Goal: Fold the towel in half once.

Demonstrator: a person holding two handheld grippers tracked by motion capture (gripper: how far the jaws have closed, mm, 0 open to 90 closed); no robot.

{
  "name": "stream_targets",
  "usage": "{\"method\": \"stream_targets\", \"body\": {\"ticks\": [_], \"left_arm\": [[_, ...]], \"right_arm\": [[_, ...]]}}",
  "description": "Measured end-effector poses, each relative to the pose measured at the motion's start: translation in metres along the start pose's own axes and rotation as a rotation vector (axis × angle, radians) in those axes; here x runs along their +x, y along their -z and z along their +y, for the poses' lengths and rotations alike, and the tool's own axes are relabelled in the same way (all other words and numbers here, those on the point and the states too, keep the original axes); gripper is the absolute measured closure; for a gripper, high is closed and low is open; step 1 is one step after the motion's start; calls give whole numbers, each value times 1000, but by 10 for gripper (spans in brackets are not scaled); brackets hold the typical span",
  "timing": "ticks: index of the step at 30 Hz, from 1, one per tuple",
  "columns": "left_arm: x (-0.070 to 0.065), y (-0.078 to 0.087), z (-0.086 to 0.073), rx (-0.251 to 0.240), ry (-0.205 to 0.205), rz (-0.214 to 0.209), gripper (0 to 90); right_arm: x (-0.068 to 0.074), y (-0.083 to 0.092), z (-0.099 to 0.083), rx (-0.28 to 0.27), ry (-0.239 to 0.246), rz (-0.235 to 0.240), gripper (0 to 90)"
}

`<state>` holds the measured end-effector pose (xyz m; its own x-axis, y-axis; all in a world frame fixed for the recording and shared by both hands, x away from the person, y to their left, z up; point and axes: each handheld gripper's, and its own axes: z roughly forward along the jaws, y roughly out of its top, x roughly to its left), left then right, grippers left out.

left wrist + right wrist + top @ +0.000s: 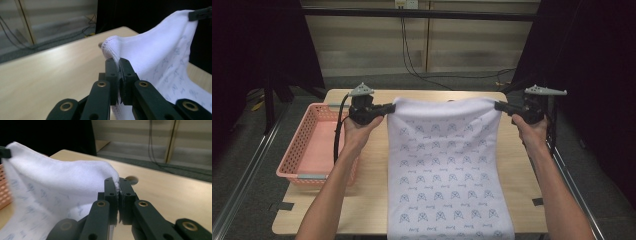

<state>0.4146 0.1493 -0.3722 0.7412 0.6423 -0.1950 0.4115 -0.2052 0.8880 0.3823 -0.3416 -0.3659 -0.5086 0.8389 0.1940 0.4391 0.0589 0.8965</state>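
A white towel (444,160) printed with small blue figures hangs stretched between my two grippers, its far edge lifted off the wooden table (367,200) and its near end trailing over the table's front edge. My left gripper (389,106) is shut on the towel's far left corner (111,46). My right gripper (498,105) is shut on the far right corner (111,173). In the left gripper view the jaws (119,65) pinch the hemmed cloth. In the right gripper view the jaws (118,184) clamp the corner, and the other gripper's tip (4,153) holds the far corner.
A pink plastic basket (312,145) stands on the table's left side, beside my left forearm. Metal rails run along both sides of the table. A round hole (131,180) marks the tabletop near the right corner. Cables hang on the wall behind.
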Motion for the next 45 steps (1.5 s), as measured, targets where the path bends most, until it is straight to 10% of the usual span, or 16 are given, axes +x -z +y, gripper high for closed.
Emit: {"method": "stream_targets", "body": {"ticks": [11,23,36,45], "left_arm": [[-52,37,-64,19,-10,-84,872],[-104,75,-148,191,39,-174,870],[-107,44,-180,438,33,-170,835],[-94,34,-175,422,48,-133,863]], "right_arm": [[28,53,-62,47,-35,127,868],[68,97,-135,224,-34,178,868],[75,73,-181,471,35,164,866],[76,63,-185,499,34,136,870]]}}
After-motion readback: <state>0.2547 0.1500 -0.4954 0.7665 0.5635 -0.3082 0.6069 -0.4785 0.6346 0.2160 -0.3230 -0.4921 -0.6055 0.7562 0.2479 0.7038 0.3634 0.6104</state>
